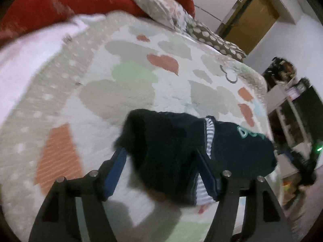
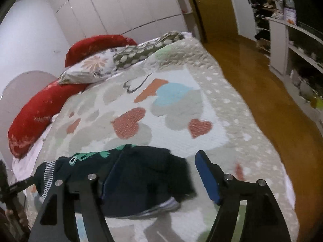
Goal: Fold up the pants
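With both tools spread over the bunched pants (image 1: 181, 151) on the bed (image 1: 121, 92), an edge should be pinched cleanly.

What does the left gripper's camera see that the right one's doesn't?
Only the left wrist view shows the white sheet at the quilt's edge. Only the right wrist view shows the wooden floor and white wardrobe doors. Both show the dark pants bunched on the heart-patterned quilt, red pillows, and open jaws gripping nothing.
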A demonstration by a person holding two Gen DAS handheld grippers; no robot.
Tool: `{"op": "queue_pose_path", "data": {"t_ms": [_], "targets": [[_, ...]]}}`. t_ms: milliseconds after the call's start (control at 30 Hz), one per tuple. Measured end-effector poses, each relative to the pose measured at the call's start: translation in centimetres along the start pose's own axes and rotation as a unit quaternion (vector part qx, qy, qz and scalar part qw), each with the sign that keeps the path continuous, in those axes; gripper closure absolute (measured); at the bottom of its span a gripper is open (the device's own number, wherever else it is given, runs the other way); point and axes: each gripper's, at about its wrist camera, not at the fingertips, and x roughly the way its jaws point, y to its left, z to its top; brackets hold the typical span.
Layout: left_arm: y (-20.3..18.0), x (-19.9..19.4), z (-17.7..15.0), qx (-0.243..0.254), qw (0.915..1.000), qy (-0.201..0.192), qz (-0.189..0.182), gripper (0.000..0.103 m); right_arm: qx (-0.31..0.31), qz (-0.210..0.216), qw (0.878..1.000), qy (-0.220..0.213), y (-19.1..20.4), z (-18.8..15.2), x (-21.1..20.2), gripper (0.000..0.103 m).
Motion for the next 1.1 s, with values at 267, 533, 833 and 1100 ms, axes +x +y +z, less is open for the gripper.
{"op": "queue_pose_path", "data": {"t_ms": [267,533,833,1100], "targets": [[-3.5,5.3,1.4,0.067,0.9964,0.046,0.026,0.040,-0.027,-0.024,0.997,0.074,1.5,-2.3,6.7,0.054],[-3.1,2.5,4.3,0.084,0.9922,0.013,0.092,0.072,-0.027,0.017,0.998,0.062,2.7,-0.7,4.9,0.098],[-3.3,2.9,2.0,0.108,0.9838,0.036,0.139,0.063,-0.035,-0.053,0.995,0.080,1.7,-2.0,6.6,0.097],[-7.4,-1.2,1.7,0.109,0.9880,-0.054,0.095,0.026,-0.062,0.009,0.998,0.004,6.5,-0.6,2.0,0.081]]}}
